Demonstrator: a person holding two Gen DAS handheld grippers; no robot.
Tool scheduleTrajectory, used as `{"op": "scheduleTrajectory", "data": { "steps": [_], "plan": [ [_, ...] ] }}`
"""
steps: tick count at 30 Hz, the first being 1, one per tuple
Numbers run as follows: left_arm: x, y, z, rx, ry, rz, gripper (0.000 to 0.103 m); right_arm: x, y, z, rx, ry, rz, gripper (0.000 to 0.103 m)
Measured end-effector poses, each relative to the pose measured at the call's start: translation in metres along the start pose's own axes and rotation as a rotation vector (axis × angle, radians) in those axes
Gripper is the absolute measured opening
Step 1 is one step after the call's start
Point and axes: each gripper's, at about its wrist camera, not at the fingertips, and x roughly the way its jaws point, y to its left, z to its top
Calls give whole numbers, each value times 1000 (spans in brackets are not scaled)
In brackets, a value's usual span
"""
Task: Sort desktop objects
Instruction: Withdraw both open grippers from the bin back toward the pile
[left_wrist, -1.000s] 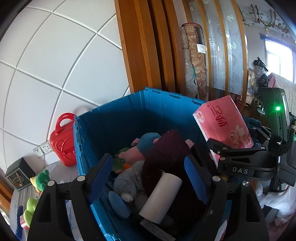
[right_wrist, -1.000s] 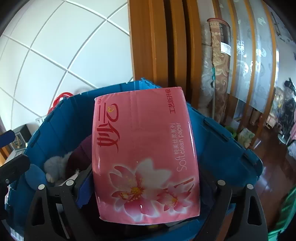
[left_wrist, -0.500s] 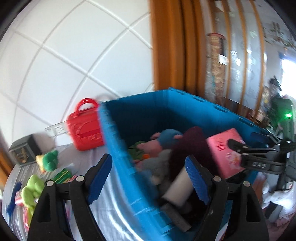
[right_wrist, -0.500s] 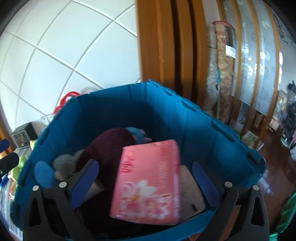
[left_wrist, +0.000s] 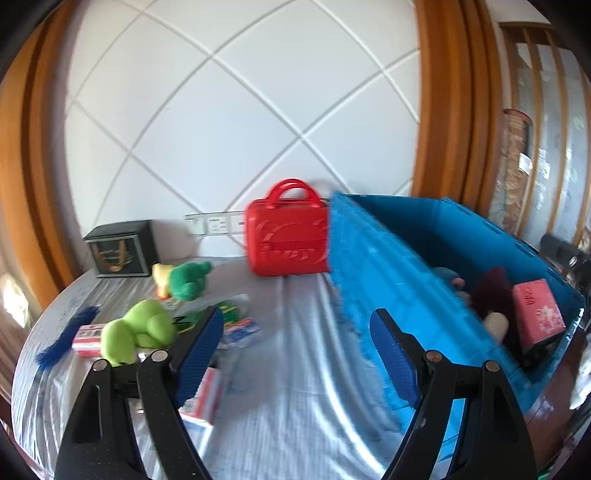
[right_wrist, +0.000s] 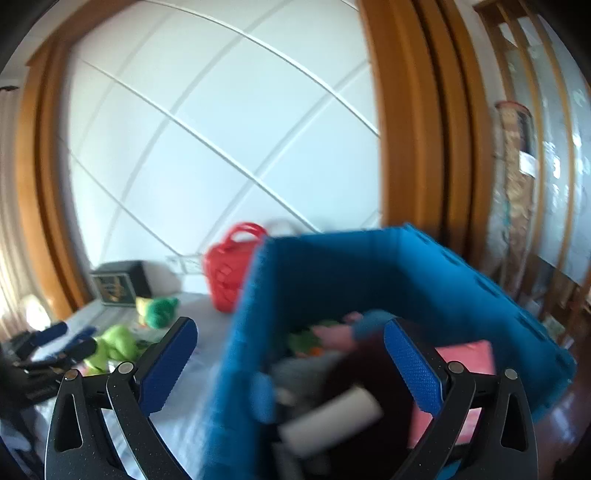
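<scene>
Pink tissue pack (left_wrist: 537, 312) lies inside the blue bin (left_wrist: 391, 266), while left gripper (left_wrist: 295, 350) and right gripper (right_wrist: 291, 360) gape wide, both empty.

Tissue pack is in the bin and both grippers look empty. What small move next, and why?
Probably bring the left gripper down toward the light green plush toy: its jaws are open with nothing between them, and the toy lies loose on the table just left of its fingers, while the pink tissue pack already sits in the blue bin.

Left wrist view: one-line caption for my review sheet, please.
Open left gripper over the grey cloth, blue crate holding the pink tissue pack at right, green plush toys at left.
</scene>
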Motion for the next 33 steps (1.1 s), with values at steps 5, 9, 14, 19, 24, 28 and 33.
{"op": "scheduleTrajectory", "data": {
  "steps": [5,9,14,19,24,28,33],
  "plan": [
    [-4,74,-10,-50,17,46,82,3,73,9,-43,-24,67,103],
    [-1,136,-21,-82,46,91,82,20,134,2,-82,13,113,103],
    [11,206,-38,-109,95,148,82,59,191,-23,-89,120,155,103],
    [34,268,-65,-119,177,201,82,101,221,-61,-50,227,174,103],
    [67,304,-94,-139,279,199,81,166,254,-111,-12,403,200,103],
    [101,315,-121,-141,371,164,81,209,279,-152,4,554,205,103],
    [142,313,-155,-140,468,97,81,242,297,-188,-7,669,163,103]
  ]
}}
